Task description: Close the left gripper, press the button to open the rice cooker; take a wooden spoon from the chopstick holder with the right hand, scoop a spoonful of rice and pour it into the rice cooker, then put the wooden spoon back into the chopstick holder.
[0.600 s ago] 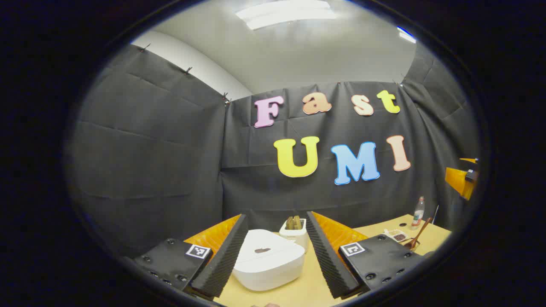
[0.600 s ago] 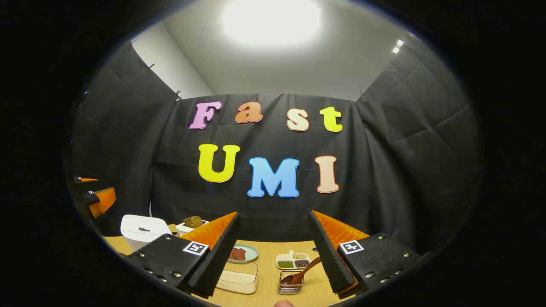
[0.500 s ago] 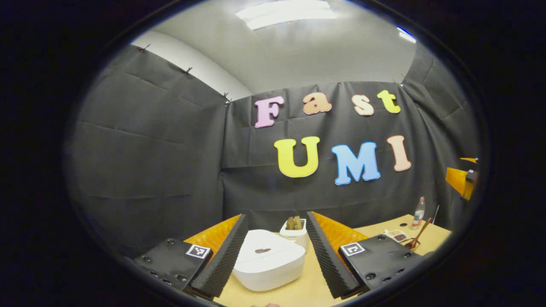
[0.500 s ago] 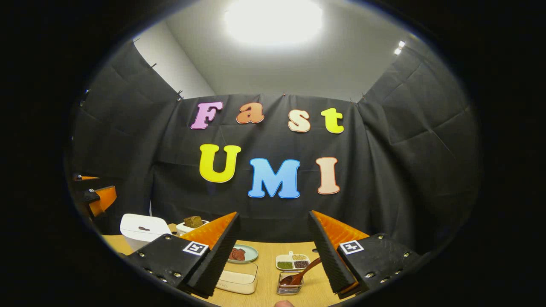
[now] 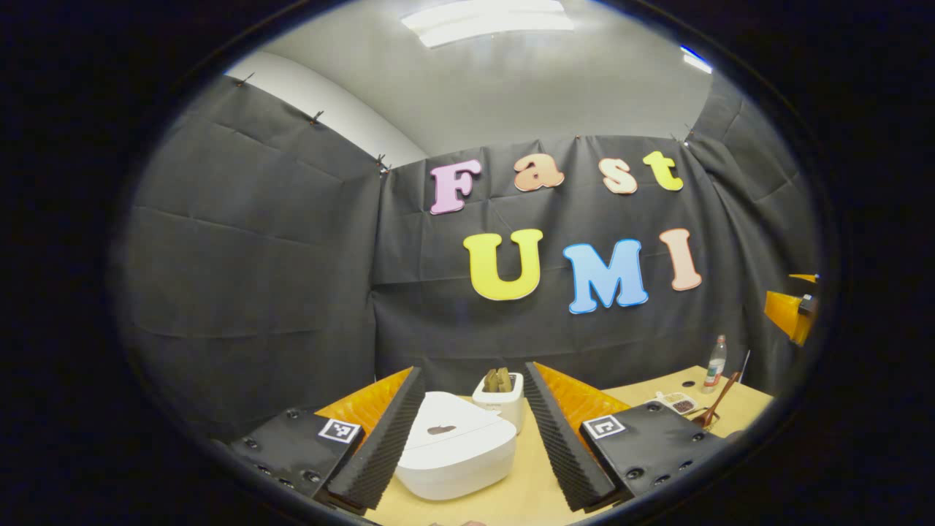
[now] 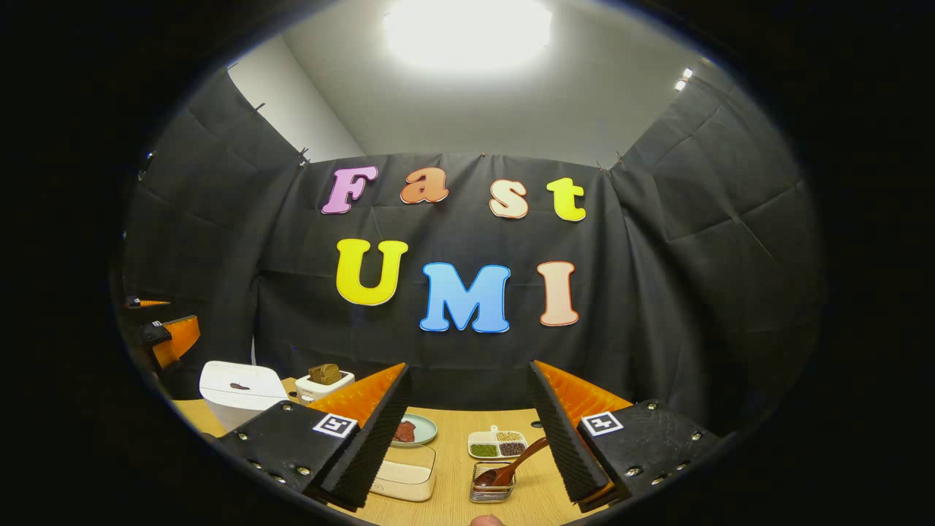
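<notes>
The white rice cooker (image 5: 453, 453), lid down with a dark button (image 5: 441, 429) on top, sits on the table between the fingers of my left gripper (image 5: 472, 370), which is open and apart from it. My right gripper (image 6: 468, 366) is open too, with nothing held. Ahead of it a wooden spoon (image 6: 511, 465) leans in the small chopstick holder (image 6: 491, 491). A clear box of rice (image 6: 402, 475) lies just left of the holder. The rice cooker (image 6: 241, 389) also appears at the far left of the right gripper view, with the left gripper (image 6: 164, 340) beside it.
A white toaster (image 5: 500, 393) with bread stands behind the cooker. A divided dish of beans (image 6: 497, 444) and a small plate (image 6: 415, 431) lie on the wooden table (image 6: 453, 467). A bottle (image 5: 716, 363) stands at the far right by the black wall.
Both views have shifted slightly, so the table things sit a little higher. Both grippers stay open and nothing on the table has moved.
</notes>
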A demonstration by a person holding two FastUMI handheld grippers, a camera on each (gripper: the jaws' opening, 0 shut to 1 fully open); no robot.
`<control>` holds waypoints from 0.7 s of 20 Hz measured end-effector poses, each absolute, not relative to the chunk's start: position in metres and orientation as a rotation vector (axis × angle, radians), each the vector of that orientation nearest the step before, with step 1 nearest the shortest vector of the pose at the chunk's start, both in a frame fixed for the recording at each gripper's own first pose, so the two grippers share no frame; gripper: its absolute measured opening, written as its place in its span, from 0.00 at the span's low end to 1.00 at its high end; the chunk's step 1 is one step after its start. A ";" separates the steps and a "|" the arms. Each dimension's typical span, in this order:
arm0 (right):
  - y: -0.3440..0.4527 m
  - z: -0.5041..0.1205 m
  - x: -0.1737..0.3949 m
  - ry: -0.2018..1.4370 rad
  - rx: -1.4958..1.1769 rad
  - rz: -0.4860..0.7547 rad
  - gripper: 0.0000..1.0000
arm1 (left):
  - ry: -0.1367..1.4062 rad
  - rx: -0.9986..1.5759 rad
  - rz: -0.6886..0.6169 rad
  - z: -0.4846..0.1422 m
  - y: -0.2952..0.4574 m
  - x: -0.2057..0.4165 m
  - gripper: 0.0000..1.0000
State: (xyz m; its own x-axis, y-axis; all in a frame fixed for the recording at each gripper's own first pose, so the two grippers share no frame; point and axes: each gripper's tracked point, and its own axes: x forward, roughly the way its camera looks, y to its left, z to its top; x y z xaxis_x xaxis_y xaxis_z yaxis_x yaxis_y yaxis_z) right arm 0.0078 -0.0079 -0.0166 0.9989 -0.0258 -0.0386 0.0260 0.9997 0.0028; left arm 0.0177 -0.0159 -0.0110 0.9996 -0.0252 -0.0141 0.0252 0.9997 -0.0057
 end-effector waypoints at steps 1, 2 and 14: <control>-0.009 -0.017 0.008 0.043 0.008 -0.028 0.96 | 0.014 -0.008 -0.029 -0.013 -0.017 0.020 0.91; -0.010 -0.017 0.010 0.043 0.010 -0.032 0.96 | 0.011 -0.009 -0.033 -0.011 -0.018 0.021 0.91; -0.008 -0.015 0.016 0.029 0.008 -0.043 0.96 | 0.009 -0.008 -0.063 -0.010 -0.021 0.028 0.96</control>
